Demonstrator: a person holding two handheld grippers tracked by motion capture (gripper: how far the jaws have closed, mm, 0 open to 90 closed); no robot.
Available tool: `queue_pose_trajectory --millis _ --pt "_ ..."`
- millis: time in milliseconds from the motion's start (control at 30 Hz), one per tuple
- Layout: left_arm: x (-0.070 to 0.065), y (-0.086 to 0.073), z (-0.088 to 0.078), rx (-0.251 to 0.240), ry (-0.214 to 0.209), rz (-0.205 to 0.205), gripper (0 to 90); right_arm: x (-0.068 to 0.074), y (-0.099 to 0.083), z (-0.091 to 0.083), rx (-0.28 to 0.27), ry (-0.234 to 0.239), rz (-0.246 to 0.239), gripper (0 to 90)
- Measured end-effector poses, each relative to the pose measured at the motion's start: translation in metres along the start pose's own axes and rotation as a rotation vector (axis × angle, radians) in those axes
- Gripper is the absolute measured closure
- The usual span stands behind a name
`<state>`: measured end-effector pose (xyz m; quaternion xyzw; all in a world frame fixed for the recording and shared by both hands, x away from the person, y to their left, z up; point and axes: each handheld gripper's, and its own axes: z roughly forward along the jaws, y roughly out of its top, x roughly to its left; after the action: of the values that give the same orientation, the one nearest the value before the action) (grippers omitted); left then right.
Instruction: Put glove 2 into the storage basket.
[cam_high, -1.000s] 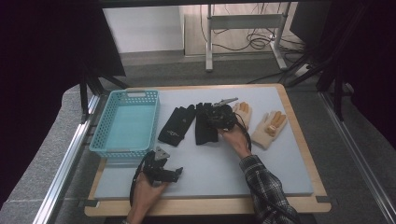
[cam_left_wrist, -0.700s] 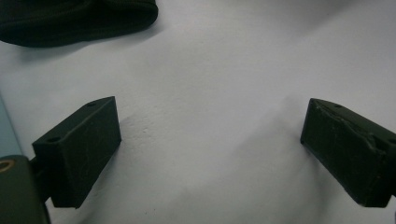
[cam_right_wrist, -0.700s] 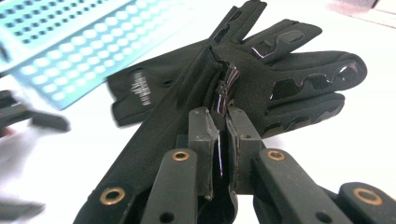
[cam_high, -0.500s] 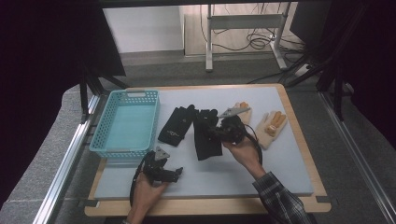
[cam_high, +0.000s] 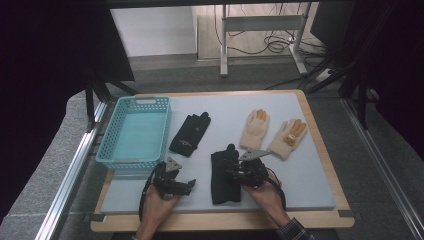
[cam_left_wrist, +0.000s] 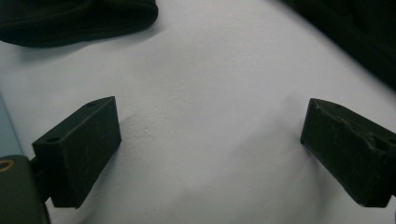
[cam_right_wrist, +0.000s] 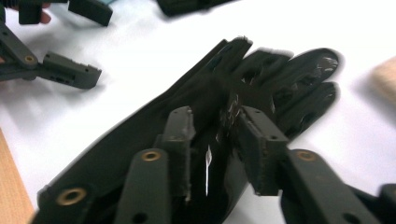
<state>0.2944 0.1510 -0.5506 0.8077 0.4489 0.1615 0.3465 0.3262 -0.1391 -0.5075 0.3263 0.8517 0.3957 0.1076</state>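
No text, label, brand, number or sign can be read. The black glove (cam_high: 190, 134) beside the basket (cam_high: 134, 131) bears a small pale mark near its cuff in the high view, too small to make out. The second black glove (cam_right_wrist: 219, 107) shows no legible print.

left gripper (cam_high: 186, 186) near the basket (cam_high: 134, 132), jaws wide apart, right gripper (cam_high: 231, 176) further right, jaws just opening, glove (cam_right_wrist: 201, 121) between them
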Motion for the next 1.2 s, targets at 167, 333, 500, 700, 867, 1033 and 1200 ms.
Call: queue_pose_trajectory --millis 167,333,500,700,867,1033,1200 --pt "0.000 0.000 0.000 0.001 0.000 0.000 5.2 -0.013 0.005 -0.010 -0.030 -0.039 0.002 52.4" --pt "0.000 0.000 0.000 0.004 -0.001 0.004 5.2 -0.034 0.009 -0.006 -0.015 -0.052 0.019 46.8" --pt "0.000 0.000 0.000 0.004 -0.001 0.004 5.2 -0.035 0.017 0.003 -0.010 -0.035 0.002 44.7" --pt "0.000 0.000 0.000 0.004 -0.001 0.004 5.2 -0.028 0.042 0.024 -0.028 -0.003 -0.026 47.6" --pt "0.000 0.000 0.000 0.004 -0.001 0.004 5.2 -0.024 0.066 0.047 -0.015 0.035 -0.027 55.9" --pt "0.001 0.000 0.000 0.005 -0.001 0.005 5.2 -0.023 0.085 0.071 0.004 0.065 -0.039 58.3" --pt "0.001 0.000 0.000 0.005 -0.002 0.005 5.2 -0.021 0.099 0.097 0.026 0.091 -0.050 59.2"
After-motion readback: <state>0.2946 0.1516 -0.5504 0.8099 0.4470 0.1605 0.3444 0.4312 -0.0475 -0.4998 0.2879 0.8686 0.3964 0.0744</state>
